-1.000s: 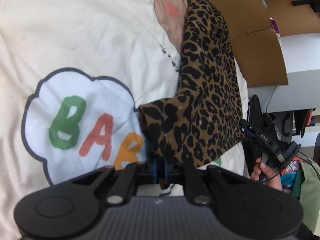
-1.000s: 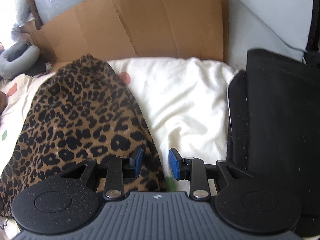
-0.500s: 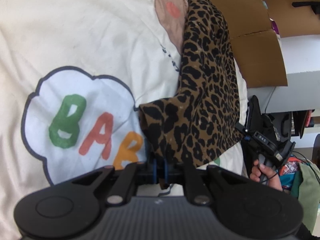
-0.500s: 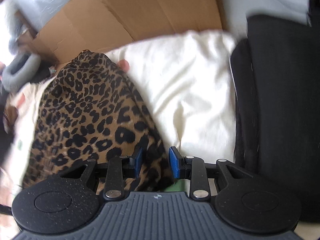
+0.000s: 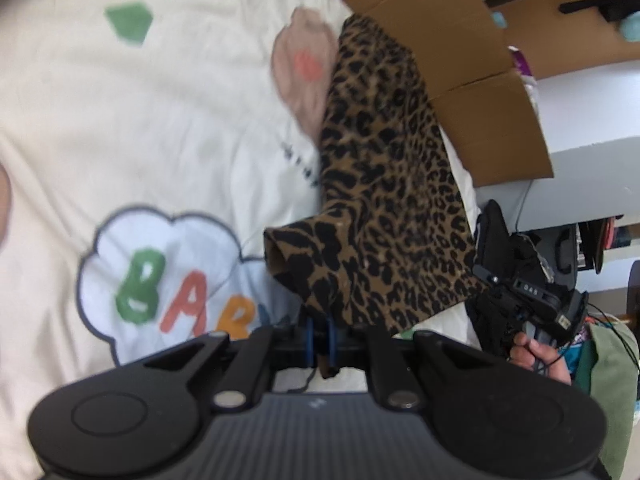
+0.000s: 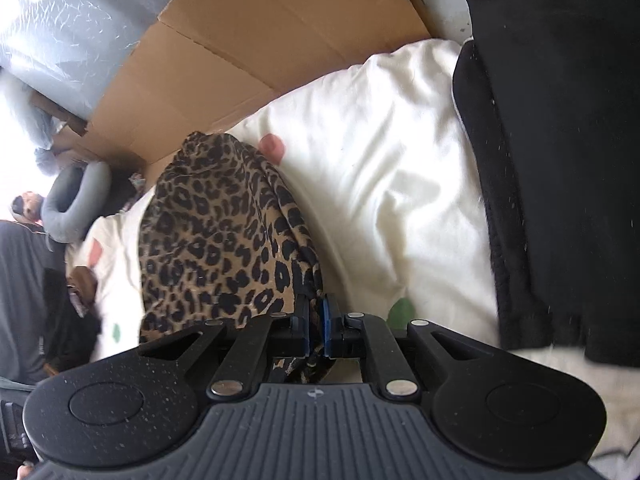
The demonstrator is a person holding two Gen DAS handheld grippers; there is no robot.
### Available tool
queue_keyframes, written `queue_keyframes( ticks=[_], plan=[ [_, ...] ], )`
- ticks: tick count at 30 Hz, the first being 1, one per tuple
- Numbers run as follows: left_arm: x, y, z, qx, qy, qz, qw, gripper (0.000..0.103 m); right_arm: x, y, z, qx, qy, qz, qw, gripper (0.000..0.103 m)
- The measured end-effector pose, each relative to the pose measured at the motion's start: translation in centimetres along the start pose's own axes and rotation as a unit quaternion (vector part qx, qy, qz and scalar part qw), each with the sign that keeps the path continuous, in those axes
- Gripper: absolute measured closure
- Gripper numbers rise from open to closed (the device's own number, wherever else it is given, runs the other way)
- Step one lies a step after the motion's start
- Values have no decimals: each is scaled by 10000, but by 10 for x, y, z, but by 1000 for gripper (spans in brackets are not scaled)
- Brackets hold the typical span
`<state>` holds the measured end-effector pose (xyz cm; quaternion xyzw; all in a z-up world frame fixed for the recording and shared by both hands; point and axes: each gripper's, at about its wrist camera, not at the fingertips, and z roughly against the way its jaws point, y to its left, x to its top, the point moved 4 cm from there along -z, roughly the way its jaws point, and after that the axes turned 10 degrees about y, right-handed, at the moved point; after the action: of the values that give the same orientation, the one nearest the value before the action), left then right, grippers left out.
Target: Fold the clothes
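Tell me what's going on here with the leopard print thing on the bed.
A person is folding a leopard-print garment on a cream bedspread with cartoon prints. The left hand-held gripper is shut on one corner of the fabric, and the right hand-held gripper is shut on its other near edge. The cloth is bunched lengthwise between them, not yet folded flat. A black garment lies off to the right, and flattened cardboard stands behind the bed.
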<state>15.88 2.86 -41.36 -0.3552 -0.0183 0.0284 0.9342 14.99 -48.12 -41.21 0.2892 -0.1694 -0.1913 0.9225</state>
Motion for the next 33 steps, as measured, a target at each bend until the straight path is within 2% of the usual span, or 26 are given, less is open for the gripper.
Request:
queue_keyframes(
  ticks=[4,9,17,20,24,29,33],
  plan=[
    [6,-8,23,101,-128,-85,9998,96,-7,7,5,360,94,-236,9990,99],
    [13,-10,45,389,-193,-232,9988,96,-24,17,4,577,269,-379,9972,99],
    [15,-1,62,779,-207,-364,9961,96,-55,27,2,800,614,-484,9937,100],
    [14,3,66,882,-203,-396,9951,96,-68,31,1,758,660,-477,9938,100],
    [8,12,50,1068,-88,-418,9934,96,-80,31,-2,620,687,-429,9948,101],
    [-2,33,12,1204,191,-426,9916,96,-85,13,-13,365,725,-526,9953,101],
    [-7,42,-6,1354,287,-568,9887,92,-89,2,-22,214,775,-504,9955,101]
  ],
)
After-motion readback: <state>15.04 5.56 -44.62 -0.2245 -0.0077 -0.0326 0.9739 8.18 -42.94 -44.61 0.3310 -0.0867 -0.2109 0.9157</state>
